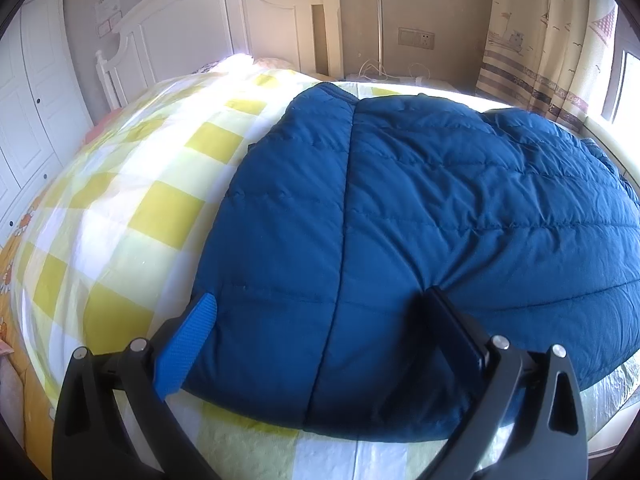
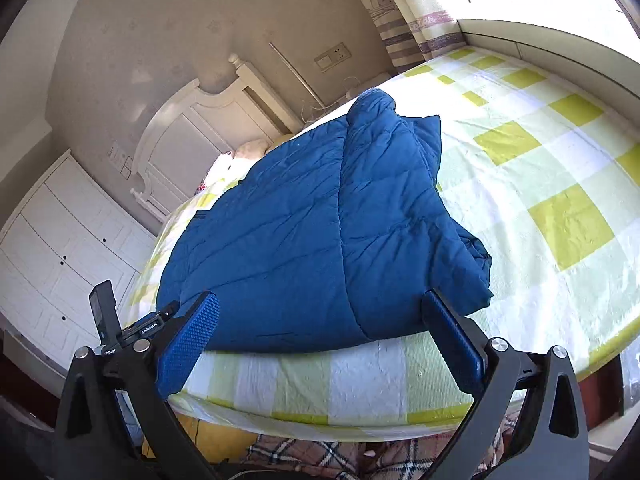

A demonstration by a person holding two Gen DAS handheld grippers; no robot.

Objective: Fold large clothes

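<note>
on bed [image 2: 560, 184]: blue jacket [image 1: 420, 220] lengthwise, collar twd headboard [image 1: 208, 20]; both grippers' fingers spread, released.

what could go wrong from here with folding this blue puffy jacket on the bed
1. The blue jacket lies close to the near edge of the bed; a pull toward the person might drag it off.
2. Both the left gripper and the right gripper are open around thick quilted fabric, so a shallow pinch may slip or catch only the top layer.
3. The bunched part on the jacket's right side could get trapped inside the fold, leaving it lumpy.
</note>
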